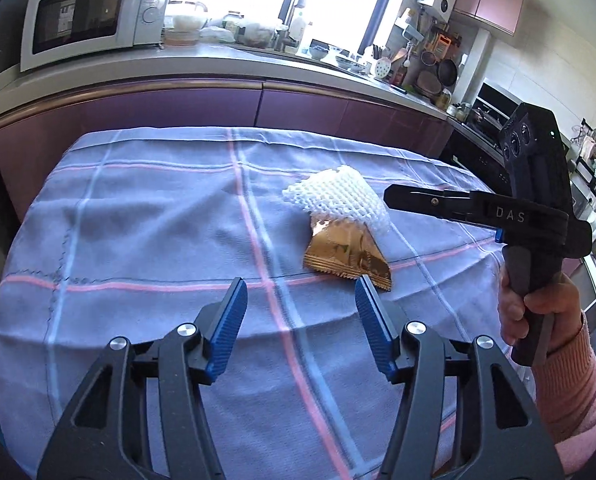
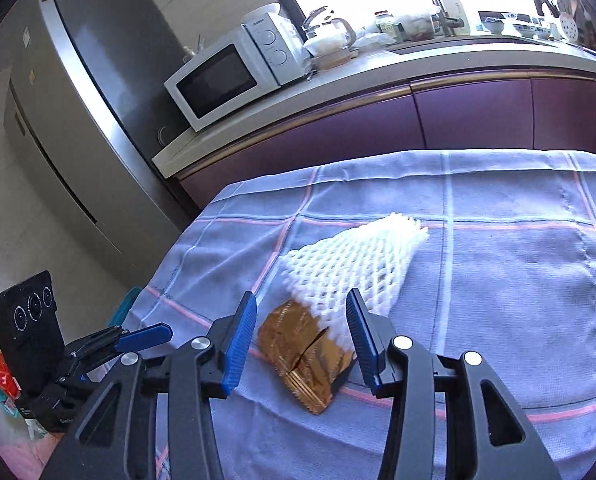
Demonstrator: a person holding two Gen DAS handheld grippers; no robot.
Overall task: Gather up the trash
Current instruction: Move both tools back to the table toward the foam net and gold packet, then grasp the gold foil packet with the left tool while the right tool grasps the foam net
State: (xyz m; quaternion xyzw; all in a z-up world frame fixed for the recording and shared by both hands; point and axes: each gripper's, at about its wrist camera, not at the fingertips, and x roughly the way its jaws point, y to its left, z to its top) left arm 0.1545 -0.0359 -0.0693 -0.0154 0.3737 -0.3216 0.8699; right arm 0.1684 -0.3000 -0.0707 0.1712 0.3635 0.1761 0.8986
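Left gripper (image 1: pixel 300 294) jaws apart, empty, short of gold foil wrapper (image 1: pixel 344 254) mid checked tablecloth (image 1: pixel 138 220). White foam net (image 1: pixel 338 196) overlaps wrapper's far end. Right gripper (image 2: pixel 300 314) parted, empty, above wrapper. Advice: pinch wrapper's bare edge, not net.

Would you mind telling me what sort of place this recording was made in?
Almost certainly a home kitchen: a white microwave stands on the counter, a grey fridge stands beside that counter, and utensils and a stove sit at the far end.
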